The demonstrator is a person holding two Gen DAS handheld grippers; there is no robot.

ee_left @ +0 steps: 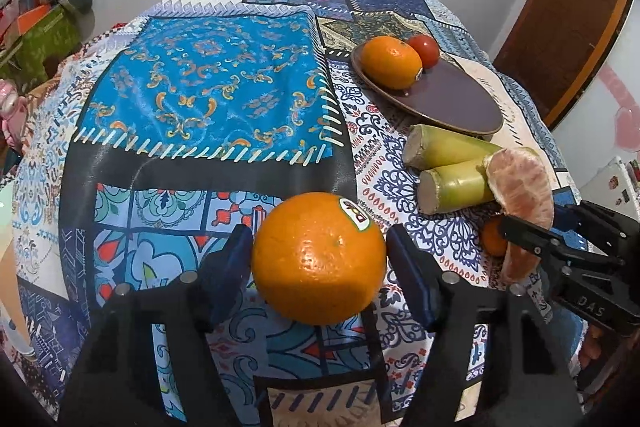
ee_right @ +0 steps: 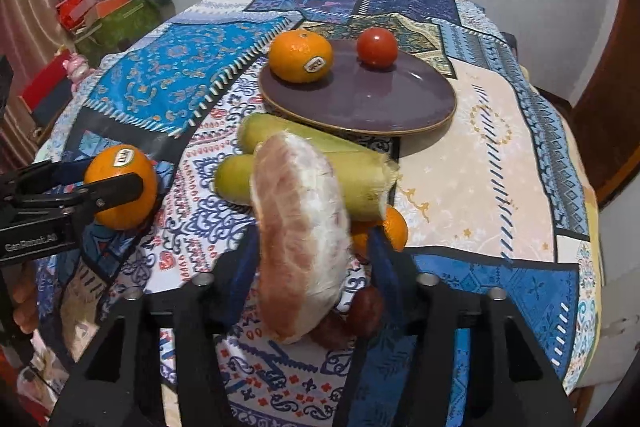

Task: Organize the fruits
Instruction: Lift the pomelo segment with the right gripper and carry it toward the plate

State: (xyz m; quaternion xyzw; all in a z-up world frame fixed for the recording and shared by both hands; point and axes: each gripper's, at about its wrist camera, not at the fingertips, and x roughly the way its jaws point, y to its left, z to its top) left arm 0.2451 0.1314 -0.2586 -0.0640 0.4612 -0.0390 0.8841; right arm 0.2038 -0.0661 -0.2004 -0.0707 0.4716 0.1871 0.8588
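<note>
My left gripper (ee_left: 320,247) is shut on a large orange (ee_left: 318,259) with a sticker, held above the patterned tablecloth; it also shows in the right wrist view (ee_right: 120,187). My right gripper (ee_right: 308,255) is shut on a peeled pomelo wedge (ee_right: 304,235), also seen in the left wrist view (ee_left: 520,203). A purple plate (ee_right: 372,99) farther back holds a second orange (ee_right: 300,55) and a tomato (ee_right: 377,47). Two green sugarcane pieces (ee_right: 320,163) lie in front of the plate.
A small orange fruit (ee_right: 394,227) and dark red fruits (ee_right: 364,311) lie under the right gripper. The round table's edge (ee_right: 592,211) drops off at right. Clutter and boxes (ee_right: 112,15) stand beyond the table at far left.
</note>
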